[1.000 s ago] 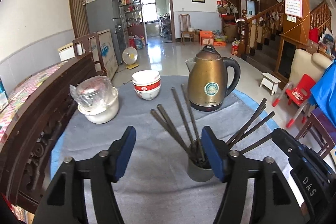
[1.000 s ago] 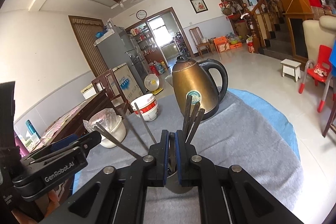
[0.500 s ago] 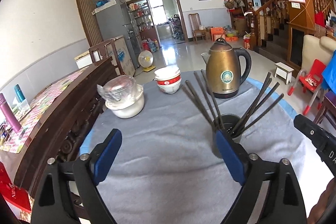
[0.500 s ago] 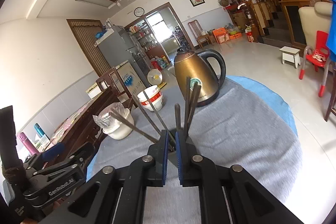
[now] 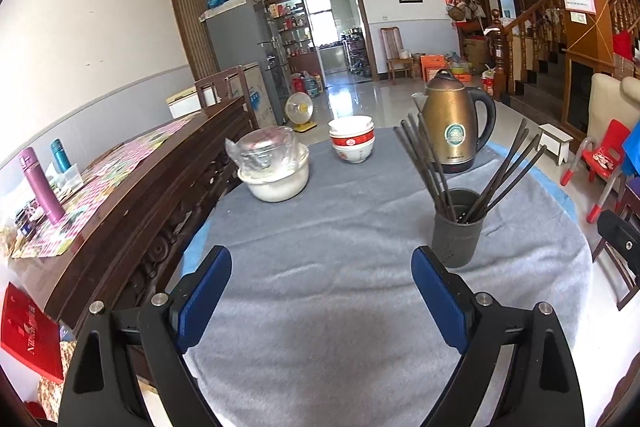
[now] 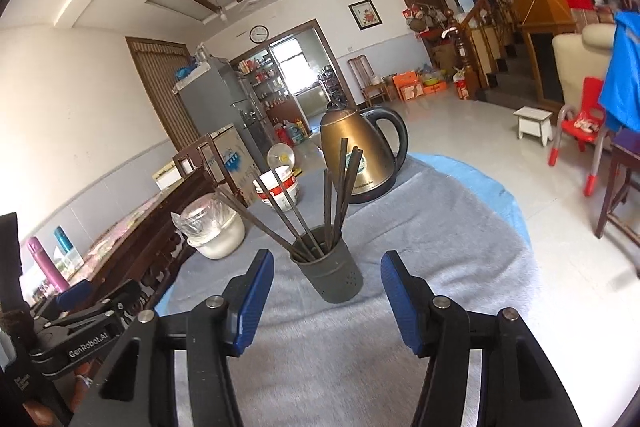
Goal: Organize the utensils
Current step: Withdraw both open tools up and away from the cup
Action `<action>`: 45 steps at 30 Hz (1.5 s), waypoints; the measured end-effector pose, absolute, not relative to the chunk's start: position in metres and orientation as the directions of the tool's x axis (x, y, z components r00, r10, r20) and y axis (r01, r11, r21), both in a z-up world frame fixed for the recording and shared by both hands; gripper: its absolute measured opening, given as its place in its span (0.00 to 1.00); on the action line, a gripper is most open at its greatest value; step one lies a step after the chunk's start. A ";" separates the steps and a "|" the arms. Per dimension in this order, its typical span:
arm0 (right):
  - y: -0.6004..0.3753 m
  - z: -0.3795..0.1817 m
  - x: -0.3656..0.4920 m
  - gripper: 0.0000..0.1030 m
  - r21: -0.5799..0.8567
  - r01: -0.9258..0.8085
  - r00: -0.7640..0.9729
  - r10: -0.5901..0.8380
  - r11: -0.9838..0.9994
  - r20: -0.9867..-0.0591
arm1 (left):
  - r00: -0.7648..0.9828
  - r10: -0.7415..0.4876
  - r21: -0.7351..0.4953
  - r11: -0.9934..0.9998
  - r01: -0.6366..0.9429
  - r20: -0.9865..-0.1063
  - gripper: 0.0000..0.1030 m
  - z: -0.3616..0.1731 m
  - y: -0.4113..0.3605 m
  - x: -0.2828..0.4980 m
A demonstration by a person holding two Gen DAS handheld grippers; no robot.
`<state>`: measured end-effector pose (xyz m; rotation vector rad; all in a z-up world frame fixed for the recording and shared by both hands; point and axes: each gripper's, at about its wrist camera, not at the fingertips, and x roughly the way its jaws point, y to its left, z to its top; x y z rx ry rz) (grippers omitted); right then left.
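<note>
A dark grey holder cup [image 5: 456,227] stands upright on the grey cloth, with several dark chopsticks [image 5: 424,163] fanned out of it. It also shows in the right wrist view [image 6: 332,271] with its chopsticks [image 6: 340,195]. My left gripper [image 5: 320,299] is open and empty, back from the cup and to its left. My right gripper [image 6: 326,301] is open and empty, with the cup just beyond and between its fingertips, not touching.
A gold kettle [image 5: 454,123] stands behind the cup. Stacked red-and-white bowls [image 5: 352,141] and a white bowl with a plastic-wrapped lid [image 5: 276,167] sit at the back left. A dark wooden bench [image 5: 132,195] runs along the table's left edge.
Both grippers have drawn back from the cup. My right gripper was shut on chopsticks over the cup and is now open; those chopsticks stand in the cup.
</note>
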<state>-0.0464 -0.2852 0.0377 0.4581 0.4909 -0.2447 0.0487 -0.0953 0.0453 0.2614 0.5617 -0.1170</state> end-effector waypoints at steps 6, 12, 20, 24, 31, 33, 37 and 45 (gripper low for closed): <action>-0.273 0.037 -0.062 0.59 0.354 0.325 0.853 -0.109 0.877 -0.511 | 0.852 -0.024 0.209 0.966 0.155 -0.523 0.89 0.048 -0.083 0.033; -0.258 0.044 -0.076 0.59 0.344 0.306 0.857 -0.100 0.888 -0.506 | 0.870 -0.008 0.225 0.965 0.136 -0.493 0.89 0.054 -0.075 0.016; -0.237 0.062 -0.087 0.59 0.322 0.278 0.870 -0.095 0.905 -0.483 | 0.899 0.032 0.237 0.968 0.081 -0.437 0.95 0.068 -0.055 -0.001; -0.225 0.067 -0.087 0.59 0.312 0.263 0.876 -0.091 0.913 -0.473 | 0.905 0.040 0.234 0.970 0.066 -0.424 0.96 0.074 -0.042 -0.007; -0.210 0.071 -0.085 0.59 0.303 0.246 0.879 -0.080 0.921 -0.471 | 0.909 0.054 0.217 0.975 0.040 -0.414 0.96 0.080 -0.023 -0.014; -0.206 0.072 -0.084 0.59 0.298 0.243 0.879 -0.080 0.923 -0.470 | 0.909 0.060 0.215 0.976 0.033 -0.412 0.96 0.080 -0.020 -0.014; -0.200 0.074 -0.084 0.59 0.293 0.236 0.879 -0.075 0.926 -0.471 | 0.909 0.066 0.204 0.979 0.021 -0.412 0.96 0.081 -0.011 -0.013; -0.188 0.081 -0.088 0.59 0.270 0.220 0.885 -0.076 0.937 -0.459 | 0.905 0.077 0.187 0.982 0.002 -0.418 0.97 0.080 0.004 -0.013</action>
